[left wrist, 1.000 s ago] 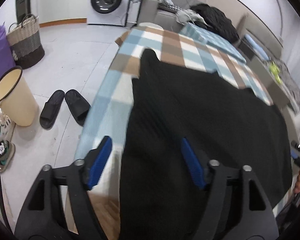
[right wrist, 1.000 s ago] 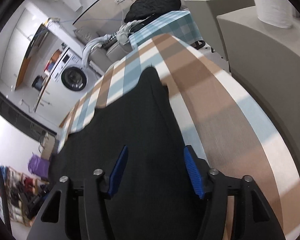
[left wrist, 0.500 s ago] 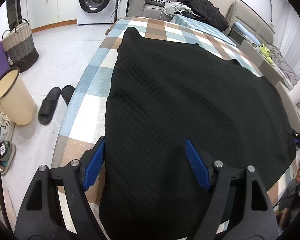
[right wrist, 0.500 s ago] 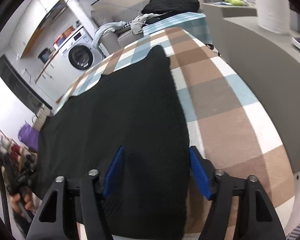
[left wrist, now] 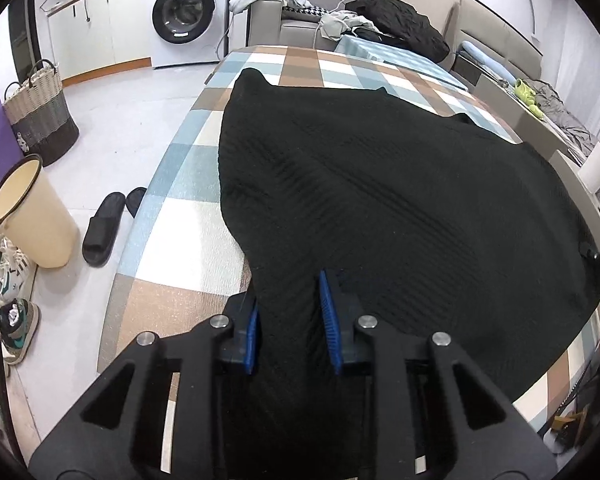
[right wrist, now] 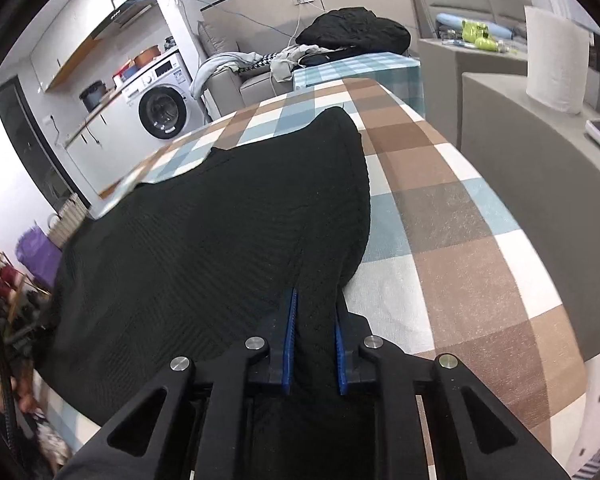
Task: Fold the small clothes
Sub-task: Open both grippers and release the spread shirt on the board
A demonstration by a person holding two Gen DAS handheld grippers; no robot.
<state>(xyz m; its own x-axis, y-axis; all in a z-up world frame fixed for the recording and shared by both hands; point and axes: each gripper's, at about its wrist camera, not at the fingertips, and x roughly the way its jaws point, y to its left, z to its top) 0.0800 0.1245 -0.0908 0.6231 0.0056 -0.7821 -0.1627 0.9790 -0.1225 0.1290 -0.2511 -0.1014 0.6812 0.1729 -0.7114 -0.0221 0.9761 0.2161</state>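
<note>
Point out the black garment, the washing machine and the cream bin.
black garment (left wrist: 400, 200), left wrist view, middle of the knit fabric
washing machine (left wrist: 184, 16), left wrist view, round door
cream bin (left wrist: 40, 224), left wrist view, side wall

White tiled floor (left wrist: 112, 128); washing machine (left wrist: 188, 12) at 11 o'clock, wicker basket (left wrist: 40, 116) at 9, grey sofa (left wrist: 300, 28) at 12.

No legible text anywhere

The white front-loading washing machine (left wrist: 188, 12) carries small labels on its top panel and round door; their print is too small to read
</note>
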